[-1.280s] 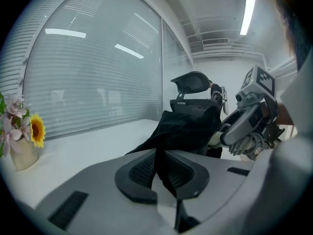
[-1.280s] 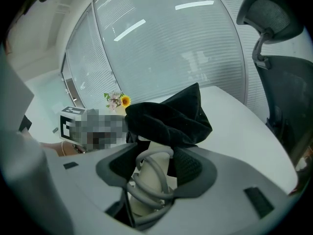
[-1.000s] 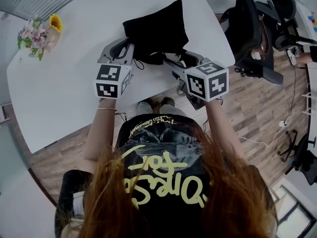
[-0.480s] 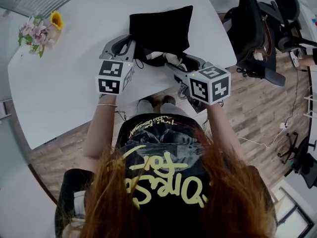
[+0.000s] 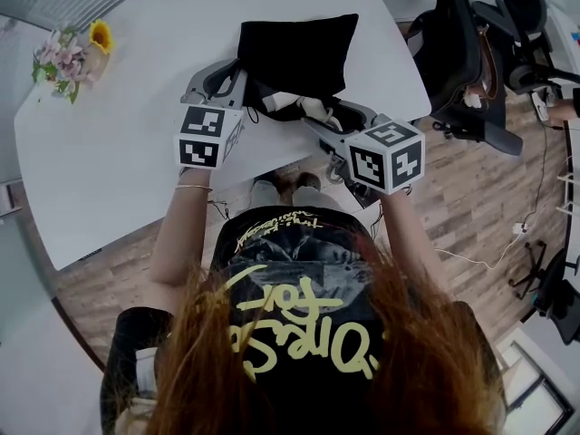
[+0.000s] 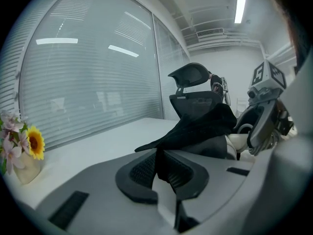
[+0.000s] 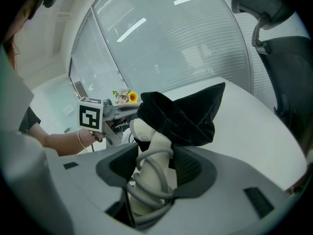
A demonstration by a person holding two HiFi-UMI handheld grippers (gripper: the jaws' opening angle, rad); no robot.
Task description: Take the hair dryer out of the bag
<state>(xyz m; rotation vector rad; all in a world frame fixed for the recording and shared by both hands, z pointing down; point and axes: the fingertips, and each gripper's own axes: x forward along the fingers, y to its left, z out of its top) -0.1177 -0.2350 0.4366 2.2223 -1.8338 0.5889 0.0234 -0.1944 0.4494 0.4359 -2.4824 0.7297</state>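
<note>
A black cloth bag (image 5: 299,48) lies on the white table (image 5: 118,152) with its mouth toward me. My left gripper (image 5: 237,87) is shut on the bag's near left edge; in the left gripper view the black cloth (image 6: 195,126) runs between the pads (image 6: 139,170). The white hair dryer (image 5: 306,109) sticks partly out of the mouth. My right gripper (image 5: 319,120) is shut on its handle (image 7: 154,151), which has a grey cord wound round it. The dryer's head is still under the bag (image 7: 181,114).
A small vase of flowers (image 5: 72,57) stands at the table's far left corner. Black office chairs (image 5: 471,53) stand right of the table on the wooden floor. The table's near edge runs just under both grippers.
More of the white hair dryer shows at the bag's mouth than a second ago. Both grippers have kept their holds and hardly moved.
</note>
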